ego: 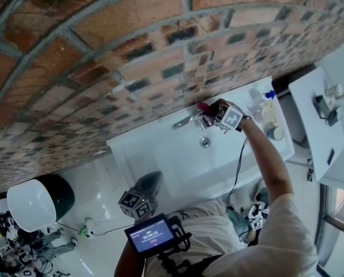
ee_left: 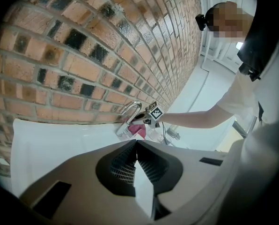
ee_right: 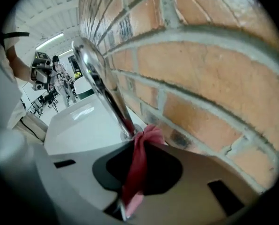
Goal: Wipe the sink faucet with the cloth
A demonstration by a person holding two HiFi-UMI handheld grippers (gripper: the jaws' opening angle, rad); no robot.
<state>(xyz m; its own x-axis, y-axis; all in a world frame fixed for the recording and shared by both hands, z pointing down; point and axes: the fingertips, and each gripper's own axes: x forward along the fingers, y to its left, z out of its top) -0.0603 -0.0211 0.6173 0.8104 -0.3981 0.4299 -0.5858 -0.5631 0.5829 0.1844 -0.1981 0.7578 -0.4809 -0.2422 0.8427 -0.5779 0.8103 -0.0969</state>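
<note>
the cloth (ee_right: 140, 163) in your right gripper (ee_right: 135, 144) is red, paling to pink at its lower end, and the faucet (ee_right: 102, 74) next to it is bright mirror chrome. the wall (ego: 103, 45) is orange-brown brick with pale grey mortar lines and dark sooty blotches on many bricks, above a plain white sink (ego: 160, 149). both gripper bodies are matt grey-beige, your left gripper (ee_left: 136, 143) included, and the marker cube (ego: 232, 118) on the right one carries black squares on white.

Seen from your head, your right tool (ego: 208, 118) covers most of the cloth (ego: 202, 105); the faucet (ee_right: 106, 93) base hides behind that cloth. The containers (ego: 268, 117) beside the tool are too small to identify.
</note>
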